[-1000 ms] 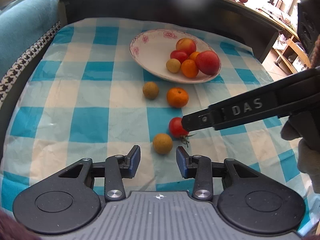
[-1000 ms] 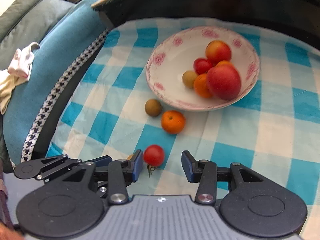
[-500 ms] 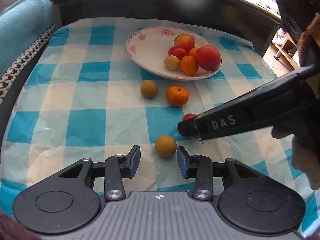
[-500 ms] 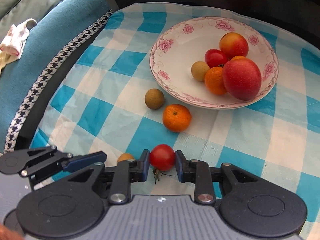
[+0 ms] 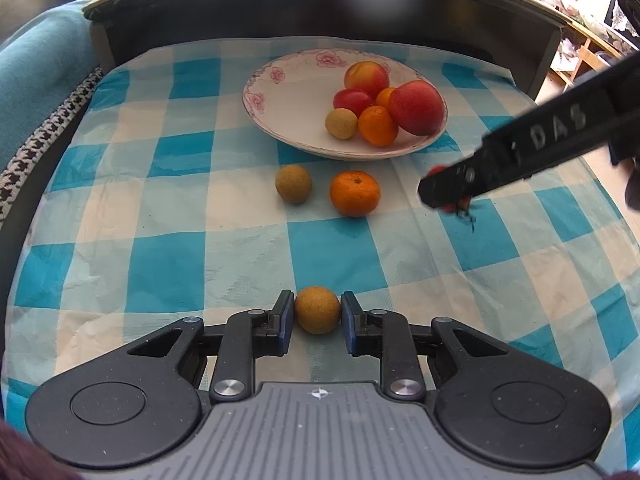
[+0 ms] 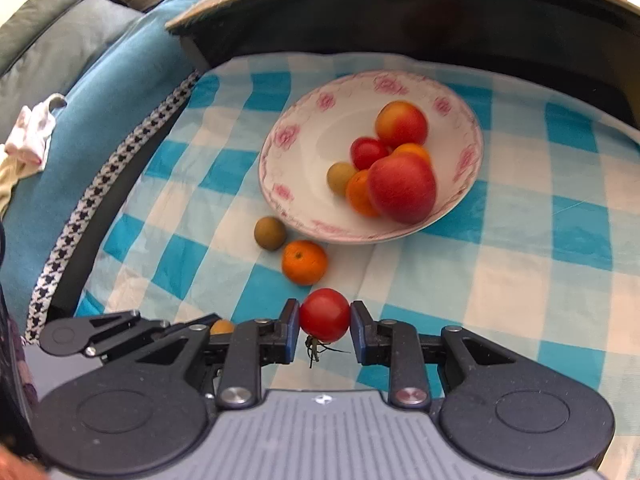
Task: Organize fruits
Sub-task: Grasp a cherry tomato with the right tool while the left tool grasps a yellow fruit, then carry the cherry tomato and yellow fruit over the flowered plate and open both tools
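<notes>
My left gripper (image 5: 317, 315) is shut on a small tan round fruit (image 5: 317, 309) low over the checked cloth. My right gripper (image 6: 324, 319) is shut on a red cherry tomato (image 6: 324, 314) with its green stem hanging below, lifted off the cloth; in the left wrist view the same right gripper (image 5: 444, 196) reaches in from the right with the tomato mostly hidden. A white bowl with pink flowers (image 6: 304, 148) holds two red-yellow peaches, a tomato, oranges and a tan fruit. On the cloth before the bowl lie a mandarin (image 6: 304, 262) and another tan fruit (image 6: 270, 233).
The blue-and-white checked cloth (image 5: 168, 208) covers a low table with a dark raised rim (image 5: 320, 4) behind. A teal sofa (image 6: 120, 80) with a houndstooth edge runs along the left. The left gripper (image 6: 132, 332) sits just left of my right gripper.
Both grippers went from open to shut, the right on the tomato, then the left on the tan fruit. The right gripper has carried the tomato up and toward the bowl.
</notes>
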